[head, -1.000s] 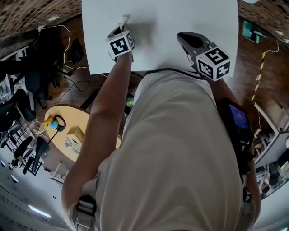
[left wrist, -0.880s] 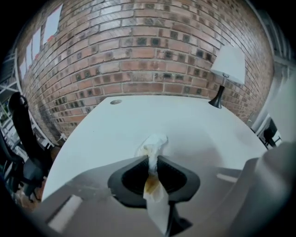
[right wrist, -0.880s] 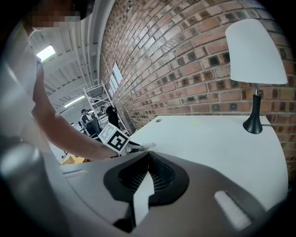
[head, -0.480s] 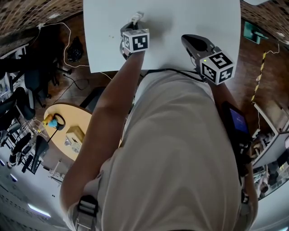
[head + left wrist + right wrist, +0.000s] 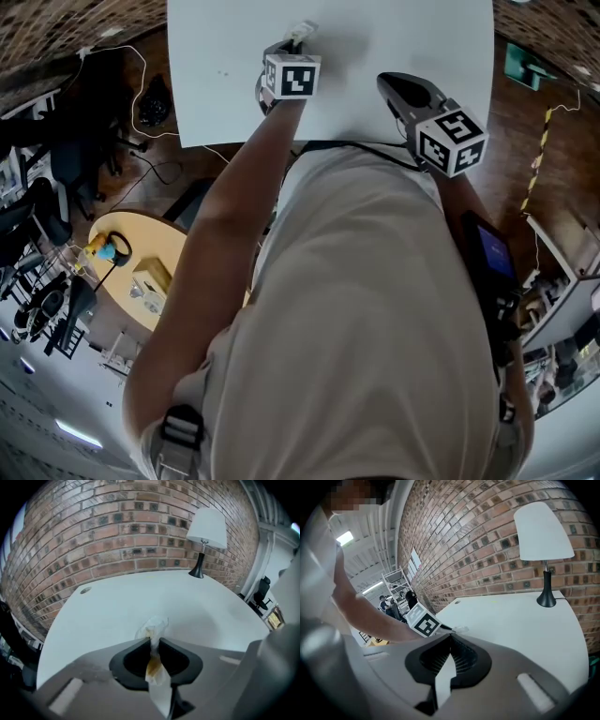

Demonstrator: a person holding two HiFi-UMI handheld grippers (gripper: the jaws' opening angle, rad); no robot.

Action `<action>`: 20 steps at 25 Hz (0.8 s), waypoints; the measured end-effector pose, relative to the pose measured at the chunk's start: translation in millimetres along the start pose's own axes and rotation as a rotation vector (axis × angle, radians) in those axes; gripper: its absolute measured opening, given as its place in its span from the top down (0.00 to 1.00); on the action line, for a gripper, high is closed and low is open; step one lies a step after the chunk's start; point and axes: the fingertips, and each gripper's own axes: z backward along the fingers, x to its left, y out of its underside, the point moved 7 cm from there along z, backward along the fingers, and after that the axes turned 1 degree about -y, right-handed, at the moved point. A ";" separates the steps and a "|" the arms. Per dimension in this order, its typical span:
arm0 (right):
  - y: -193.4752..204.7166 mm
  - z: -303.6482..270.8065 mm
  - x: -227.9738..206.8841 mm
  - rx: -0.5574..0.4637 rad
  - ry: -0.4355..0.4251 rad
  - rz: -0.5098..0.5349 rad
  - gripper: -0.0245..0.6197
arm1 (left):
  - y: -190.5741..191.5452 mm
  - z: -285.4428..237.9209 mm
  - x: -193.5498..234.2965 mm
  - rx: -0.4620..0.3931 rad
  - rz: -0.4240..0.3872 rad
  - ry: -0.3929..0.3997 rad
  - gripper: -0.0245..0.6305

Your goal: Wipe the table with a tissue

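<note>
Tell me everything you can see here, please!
table: one, white, under both tools.
tissue: one, white with a brown stain, pinched in the left tool.
lamp: one, white shade on a black stand, far end of the table.
brick wall: one, reddish brown, behind the table.
round table: one, tan, lower down on the person's left.
left tool: one, grey, shut on the tissue.
right tool: one, grey, shut, empty.

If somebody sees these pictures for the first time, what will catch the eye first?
First, the brown-stained tissue, pinched in the left gripper and held down at the white table. Next, the white lamp at the table's far edge, in front of the brick wall. The right gripper hangs shut and empty over the near right part of the table.
</note>
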 end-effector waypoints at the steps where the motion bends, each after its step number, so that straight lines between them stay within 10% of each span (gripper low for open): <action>1: 1.0 3.1 -2.4 -0.004 -0.002 -0.003 0.95 | -1.5 0.1 -10.5 0.012 -0.009 0.029 0.87; 8: -6.3 28.0 -23.5 -0.031 -0.020 0.009 0.95 | -0.7 25.0 -72.8 -0.018 0.170 0.342 0.86; 20: -34.2 -6.2 -16.4 -0.016 -0.237 0.165 0.95 | 39.1 96.5 -23.9 -0.081 0.290 0.039 0.86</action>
